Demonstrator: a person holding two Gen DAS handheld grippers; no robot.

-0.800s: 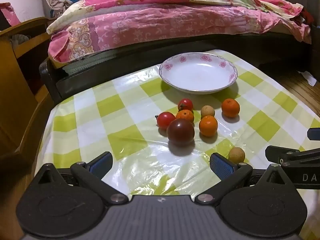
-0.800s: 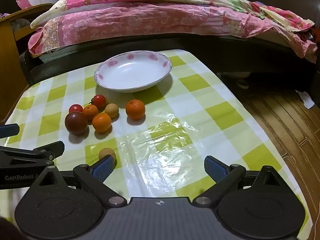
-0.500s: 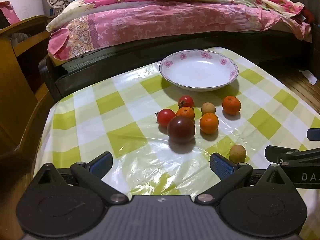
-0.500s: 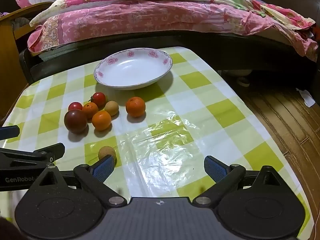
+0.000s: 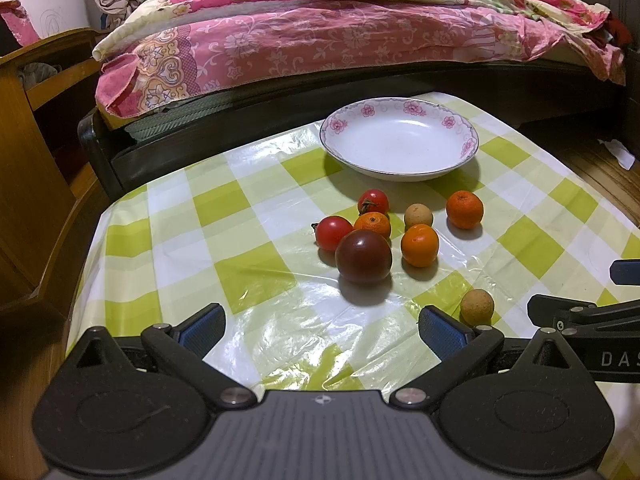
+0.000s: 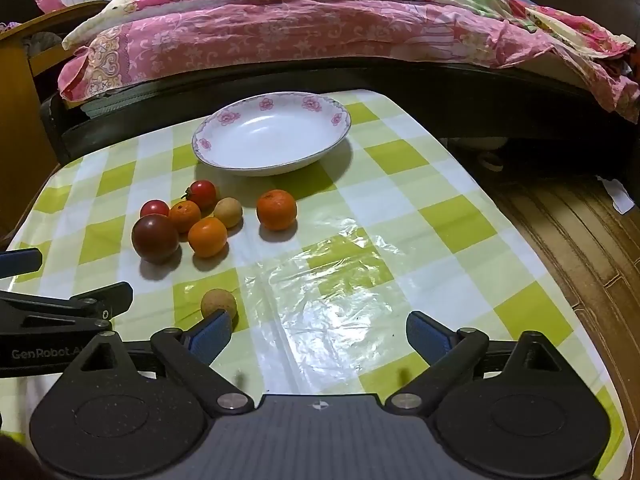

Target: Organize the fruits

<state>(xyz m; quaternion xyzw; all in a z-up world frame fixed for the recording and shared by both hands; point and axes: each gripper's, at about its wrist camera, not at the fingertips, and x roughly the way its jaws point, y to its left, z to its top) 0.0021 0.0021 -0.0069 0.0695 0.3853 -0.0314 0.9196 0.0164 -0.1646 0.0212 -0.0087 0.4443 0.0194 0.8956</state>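
The lone brown fruit (image 6: 218, 303) lies lower left in the right wrist view, beside the right gripper (image 6: 319, 337); left gripper (image 5: 322, 330) likewise near; both jaws spread, empty.

Pink quilted bed (image 5: 360, 32); checked tablecloth (image 5: 248, 200)

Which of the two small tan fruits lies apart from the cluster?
The near tan fruit, alone on the cloth close to the right tongs. The other tan fruit sits in the cluster, between the oranges, nearer the plate.
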